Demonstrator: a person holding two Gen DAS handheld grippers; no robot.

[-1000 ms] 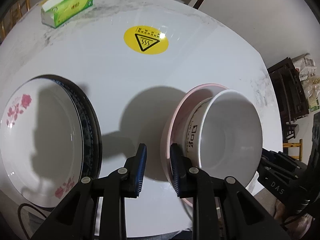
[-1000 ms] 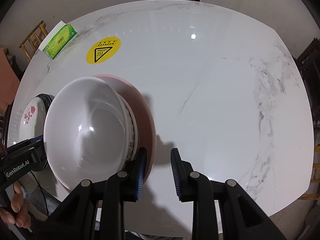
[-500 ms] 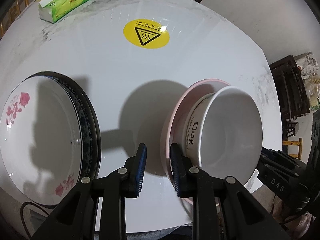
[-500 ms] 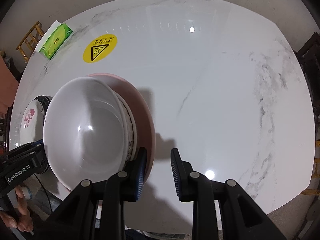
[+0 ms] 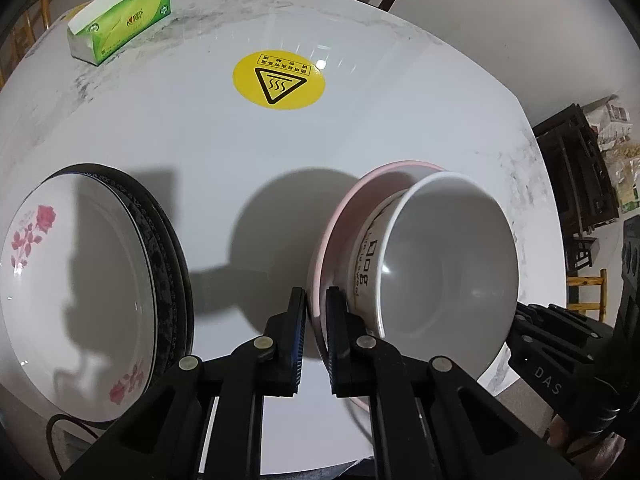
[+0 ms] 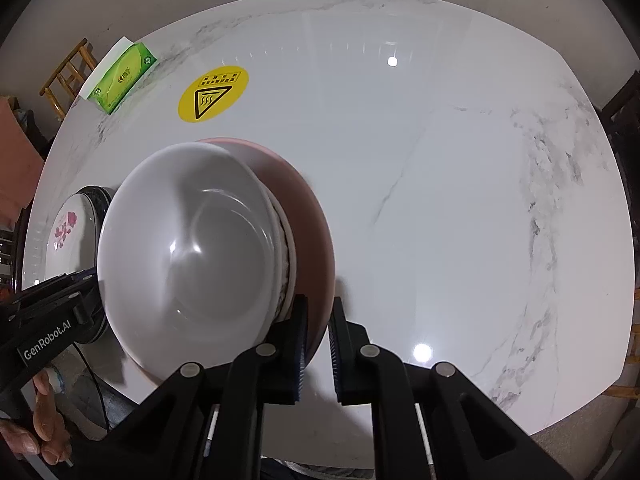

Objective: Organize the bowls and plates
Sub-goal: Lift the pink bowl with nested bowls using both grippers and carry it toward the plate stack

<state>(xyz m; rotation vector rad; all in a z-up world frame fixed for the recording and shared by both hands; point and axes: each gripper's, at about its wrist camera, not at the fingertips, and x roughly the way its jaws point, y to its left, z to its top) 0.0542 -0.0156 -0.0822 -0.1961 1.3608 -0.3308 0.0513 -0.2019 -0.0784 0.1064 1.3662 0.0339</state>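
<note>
Both tongs were closed down on the same thing, the wide pale pink plate [image 5: 340, 216]. My left tongs [image 5: 316, 300] pinched its rim on the near left side, with only the thickness of the rim between the blue pads. My right tongs [image 6: 318, 312] had the opposite edge of this pink plate [image 6: 316, 240] in a narrow grip too.

On the plate sat a white ceramic bowl with black letters on its wall [image 5: 366, 256], and inside that one a plain white glossy bowl [image 5: 452, 256] was nested. To the left on the round white marble counter [image 5: 200, 152] lay a white plate with pink flowers [image 5: 68, 280] on top of a dark blue patterned plate [image 5: 160, 264]. I could not tell whether the pink plate was lifted or resting on the counter.

I judged that the step in hand was carrying the pink plate with its bowls toward the plate stack. The next move would ask both hands to go together and keep the plate level, because the bowls stood loose and could slide. A yellow round warning sticker [image 5: 279, 80] and a green tissue box [image 5: 120, 28] were farther back, well apart from the path.
</note>
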